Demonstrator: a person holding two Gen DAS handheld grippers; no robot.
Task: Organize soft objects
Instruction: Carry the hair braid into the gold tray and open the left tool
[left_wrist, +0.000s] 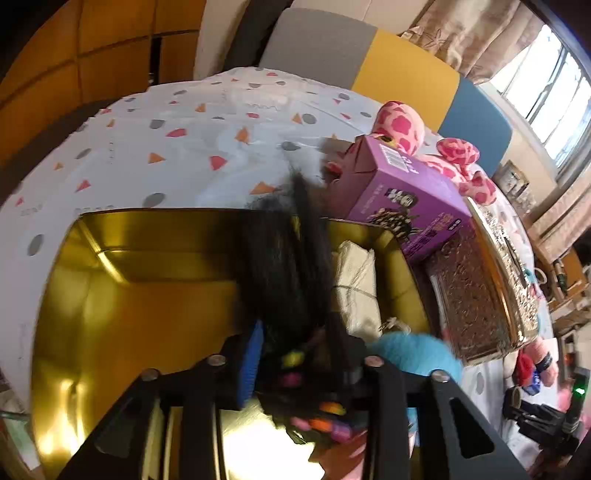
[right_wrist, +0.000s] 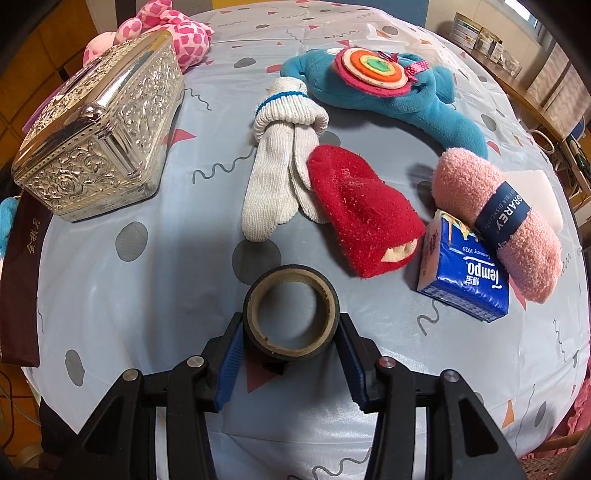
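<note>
Black furry toy (left_wrist: 288, 258) with coloured bits hangs clamped in the left tool (left_wrist: 295, 354), over the gold tin (left_wrist: 110, 295) — beside a wrapped pale bundle (left_wrist: 356, 284) inside. Right tool (right_wrist: 291, 354) grips a tape roll (right_wrist: 291, 312) on the bench (right_wrist: 147, 295); near the roll lie a red sock (right_wrist: 364, 210) and white gloves (right_wrist: 280, 166).

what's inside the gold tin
A cream cloth bundle lies in the gold tin. The left gripper holds a black furry toy over it, hiding part of the floor.
</note>
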